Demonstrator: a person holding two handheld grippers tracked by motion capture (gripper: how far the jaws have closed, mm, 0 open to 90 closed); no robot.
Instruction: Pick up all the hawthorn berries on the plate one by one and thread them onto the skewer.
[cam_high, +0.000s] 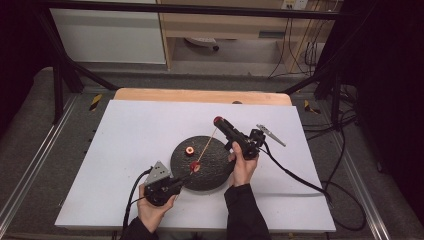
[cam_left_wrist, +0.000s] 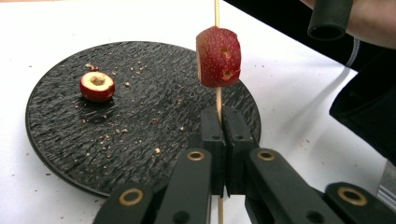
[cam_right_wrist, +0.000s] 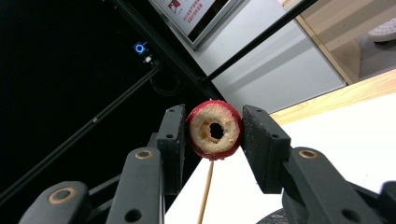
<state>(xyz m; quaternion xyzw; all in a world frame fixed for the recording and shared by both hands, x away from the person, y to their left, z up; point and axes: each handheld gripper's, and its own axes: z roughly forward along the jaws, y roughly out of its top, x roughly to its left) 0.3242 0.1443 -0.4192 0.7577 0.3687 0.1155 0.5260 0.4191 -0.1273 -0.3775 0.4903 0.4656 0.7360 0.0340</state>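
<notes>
My left gripper (cam_high: 185, 180) (cam_left_wrist: 221, 116) is shut on the lower end of a thin wooden skewer (cam_high: 206, 146) (cam_left_wrist: 216, 100), near the plate's front edge. A red cored fruit piece (cam_high: 195, 166) (cam_left_wrist: 218, 57) is threaded on the skewer just above the jaws. The skewer slants up and to the right towards my right gripper (cam_high: 218, 120) (cam_right_wrist: 215, 131), which is shut on a second red cored fruit (cam_right_wrist: 215, 122) with its hole facing the camera. The skewer (cam_right_wrist: 205, 196) ends under or behind that fruit. A third cored piece (cam_high: 189, 150) (cam_left_wrist: 97, 86) lies on the black round plate (cam_high: 215, 162) (cam_left_wrist: 140, 98).
The plate rests on a white sheet (cam_high: 135, 135) over a wooden table, with crumbs scattered on it. Cables (cam_high: 295, 175) trail from both grippers. Black frame bars (cam_high: 65, 65) stand behind the table, and a sleeve (cam_left_wrist: 369, 102) reaches in at the right.
</notes>
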